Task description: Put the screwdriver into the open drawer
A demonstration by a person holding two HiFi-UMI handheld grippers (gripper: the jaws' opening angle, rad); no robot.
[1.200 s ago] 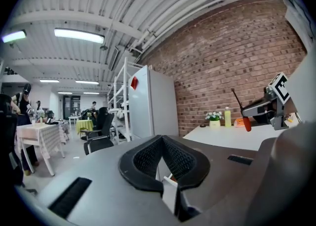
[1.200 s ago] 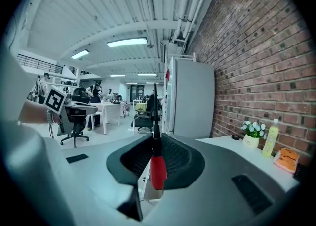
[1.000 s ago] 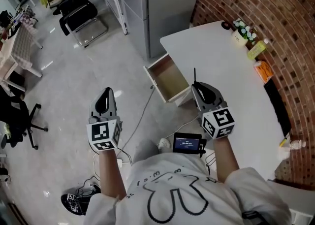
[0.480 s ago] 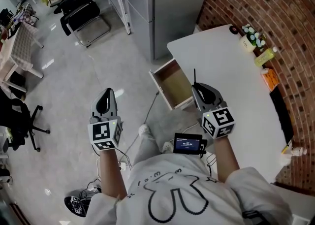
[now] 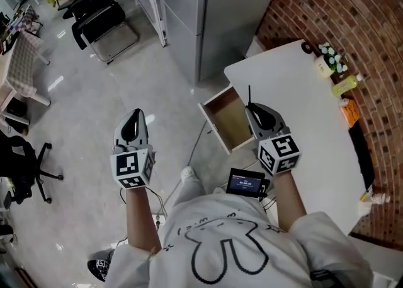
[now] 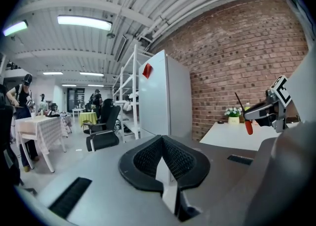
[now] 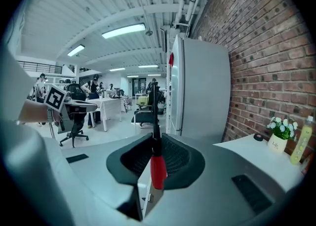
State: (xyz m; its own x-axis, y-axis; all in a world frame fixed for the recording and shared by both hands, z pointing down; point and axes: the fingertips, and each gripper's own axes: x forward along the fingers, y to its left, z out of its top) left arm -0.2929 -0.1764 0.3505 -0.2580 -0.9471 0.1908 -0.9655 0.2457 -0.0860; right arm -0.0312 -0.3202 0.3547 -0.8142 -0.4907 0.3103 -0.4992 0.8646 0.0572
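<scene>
Firmly the right gripper [image 7: 154, 146] pinches the screwdriver [image 7: 158, 171] in its fingers; the left gripper [image 6: 163, 157] has fingers together, empty.

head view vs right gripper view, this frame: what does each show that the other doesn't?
Head view only: the open light-wood drawer, whose inside looks bare, right beside the right tongs; and the small black screen at the person's waist.
Right gripper view only: the red-handled screwdriver with its handle clamped between the tongs, and the ceiling strip lights.
Both: the screwdriver's thin black shaft pointing forward, the white table, the brick wall and the left tongs.
</scene>
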